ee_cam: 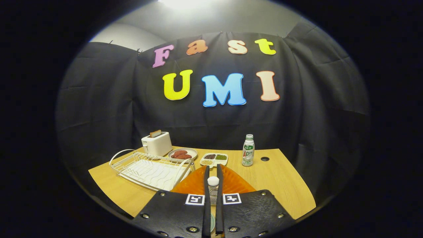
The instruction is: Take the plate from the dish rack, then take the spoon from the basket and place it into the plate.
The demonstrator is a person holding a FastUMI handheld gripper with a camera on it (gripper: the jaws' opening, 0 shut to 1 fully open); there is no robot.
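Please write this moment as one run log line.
gripper: jaws shut on spoon | spoon: above orange plate | dish rack: empty, beside plate

The hand-held gripper [213, 175] points forward and slightly downward, its two fingers [206, 198] running nearly parallel and close together, with a narrow gap between them. The fingers are closed on the handle of a spoon [213, 181], whose rounded end stands up in the gap near the fingertips. Each finger's mount carries a square coded marker just beside the gap, left and right.
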